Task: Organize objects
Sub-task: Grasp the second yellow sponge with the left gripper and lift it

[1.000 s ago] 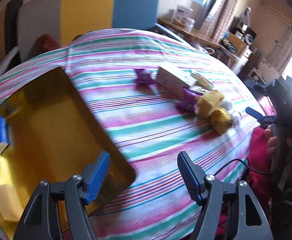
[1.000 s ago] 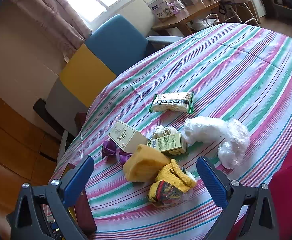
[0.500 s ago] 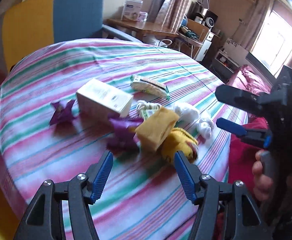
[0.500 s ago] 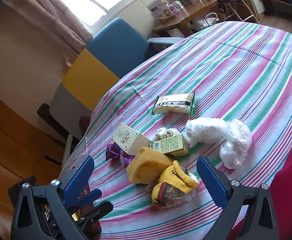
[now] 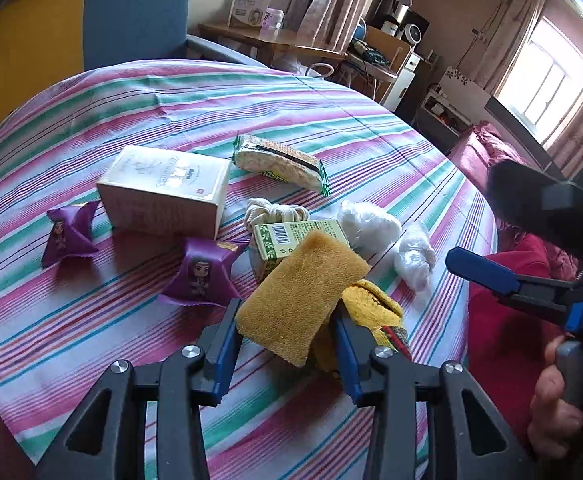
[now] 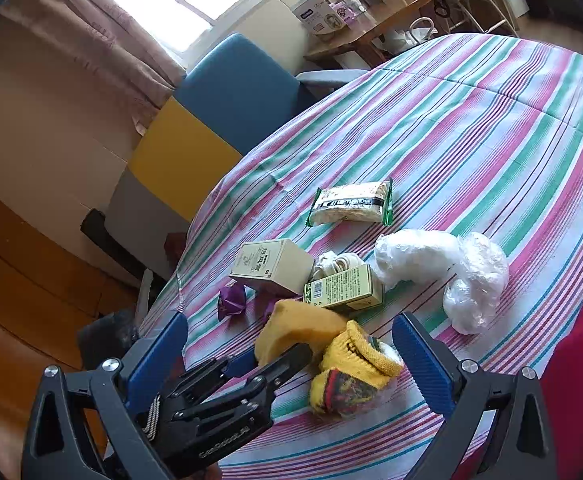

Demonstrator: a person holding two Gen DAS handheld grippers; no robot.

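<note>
Striped counter (image 5: 91, 336): left hand-held gripper (image 5: 287, 344) just closing on sponge (image 5: 299, 300), pads seemingly touching; shallow bite may slip.

The sponge (image 5: 302, 296) hides its own lower edge behind the left gripper's (image 5: 287, 344) pads, so real pressing cannot be told. It covers part of the green box (image 5: 291, 238) and the sock (image 5: 375, 308). In the right view the left gripper (image 6: 275, 360) blocks the sponge's (image 6: 295, 328) lower half and one purple packet. The cord (image 5: 275, 214) is half hidden behind the green box. Print on the white box (image 5: 163, 188) is too small to read. The right gripper (image 5: 487, 276) is blurred at the right edge; the hand (image 5: 555, 412) below is cut off there.
</note>
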